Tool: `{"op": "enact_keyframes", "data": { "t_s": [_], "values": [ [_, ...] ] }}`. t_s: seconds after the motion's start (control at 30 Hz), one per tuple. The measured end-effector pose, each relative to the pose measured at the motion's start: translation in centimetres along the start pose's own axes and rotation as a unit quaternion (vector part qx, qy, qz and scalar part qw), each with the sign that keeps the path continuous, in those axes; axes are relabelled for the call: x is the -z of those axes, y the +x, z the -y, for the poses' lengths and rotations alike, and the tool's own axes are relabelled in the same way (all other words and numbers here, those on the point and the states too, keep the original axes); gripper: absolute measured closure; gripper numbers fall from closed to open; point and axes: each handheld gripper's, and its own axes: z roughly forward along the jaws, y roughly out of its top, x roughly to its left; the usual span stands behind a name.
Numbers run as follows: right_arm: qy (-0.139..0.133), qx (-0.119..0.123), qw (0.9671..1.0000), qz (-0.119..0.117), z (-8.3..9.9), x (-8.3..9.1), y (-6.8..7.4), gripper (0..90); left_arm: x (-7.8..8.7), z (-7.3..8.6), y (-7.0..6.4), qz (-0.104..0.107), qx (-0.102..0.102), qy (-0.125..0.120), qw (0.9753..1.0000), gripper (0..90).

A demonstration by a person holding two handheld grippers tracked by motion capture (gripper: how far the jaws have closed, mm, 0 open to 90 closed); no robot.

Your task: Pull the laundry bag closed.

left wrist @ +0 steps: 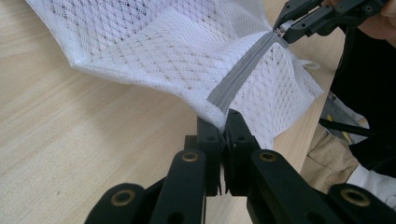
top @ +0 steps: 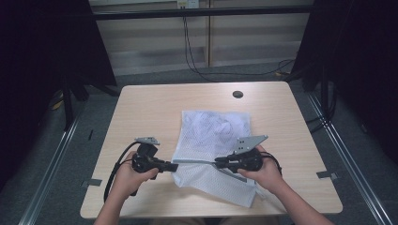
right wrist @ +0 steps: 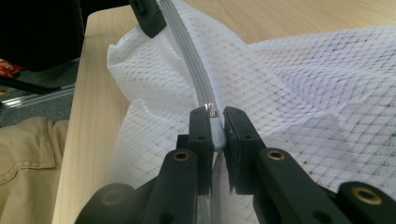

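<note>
White mesh zippered laundry bag [top: 213,140] lies mid light wooden tabletop [top: 141,108]. Left tool [left wrist: 223,122] pinches the grey zipper [left wrist: 240,70] end; right tool [right wrist: 214,122] clamps its small metal slider [right wrist: 211,111]. No writing readable.

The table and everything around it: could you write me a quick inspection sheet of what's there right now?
Surface: pale wooden table, with a dark round cap near the far edge.
Job's things: white mesh bag with a grey zipper.
Clutter: nothing seen.
Grippers: left gripper shut on the bag's zipper end; right gripper shut on the zipper slider.
Cables: black cable trailing from the left gripper; wires on the floor beyond.
Surroundings: dark curtains, grey floor.
</note>
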Motion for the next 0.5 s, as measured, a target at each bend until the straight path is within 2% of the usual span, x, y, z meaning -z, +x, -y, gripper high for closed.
{"op": "enact_keyframes", "data": {
  "t_s": [0.5],
  "values": [
    [0.001, 0.000, 1.0000, -0.001, 0.24, 0.28, -0.11, 81.9, 0.03, 0.05, -0.01, 0.005, 0.004, -0.004, 1.0000, 87.1]
  ]
}}
